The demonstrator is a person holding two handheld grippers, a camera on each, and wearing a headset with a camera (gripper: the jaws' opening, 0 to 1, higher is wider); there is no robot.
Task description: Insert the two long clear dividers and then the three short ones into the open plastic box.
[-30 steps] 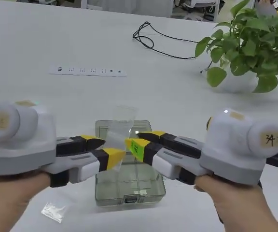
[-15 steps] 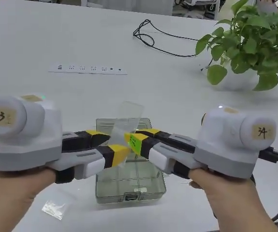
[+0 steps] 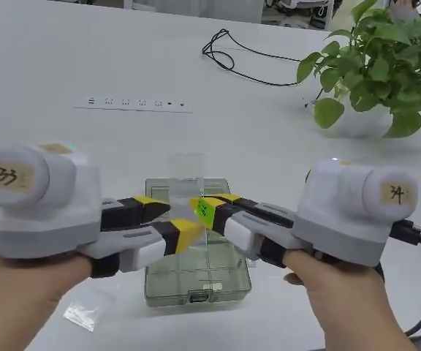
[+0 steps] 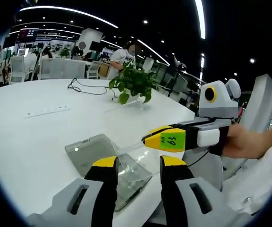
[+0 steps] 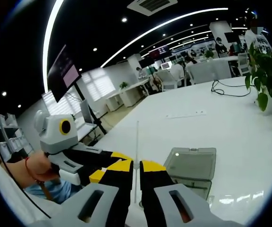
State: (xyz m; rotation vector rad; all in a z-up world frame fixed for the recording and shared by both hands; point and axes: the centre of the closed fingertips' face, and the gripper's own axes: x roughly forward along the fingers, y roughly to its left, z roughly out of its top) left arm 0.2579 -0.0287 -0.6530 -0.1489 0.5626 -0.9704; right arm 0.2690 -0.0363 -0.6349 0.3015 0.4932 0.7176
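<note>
Right gripper (image 3: 207, 205): jaws drawn nearly together on a clear divider (image 3: 187, 175), clamping its lower part. In the right gripper view the sheet reads as a thin line rising from between the two yellow tips. The divider stands upright with its broad face toward the head camera and its top edge about level.

Left gripper (image 3: 175, 219): jaws apart and nothing clamped; the left gripper view shows a plain gap between the yellow tips. The tips sit just beside the right gripper's tips, at the lower part of the divider (whether they touch the sheet cannot be told).

Box (image 3: 168, 296): open, greenish clear plastic, lying flat on the white table (image 3: 86, 66) directly under both sets of tips. The divider is held over the far half of the box. Its lower edge is hidden behind the jaws, so contact with the box cannot be judged. Faint straight lines cross the inside of the box; what they are is unclear.

Surroundings:
- A small clear bag (image 3: 85, 316) lies near the box, on its left.
- A white power strip (image 3: 134, 104) lies well beyond the box.
- A black cable (image 3: 229, 58) loops at the far side of the table.
- A potted plant (image 3: 386, 66) stands at the far right.
</note>
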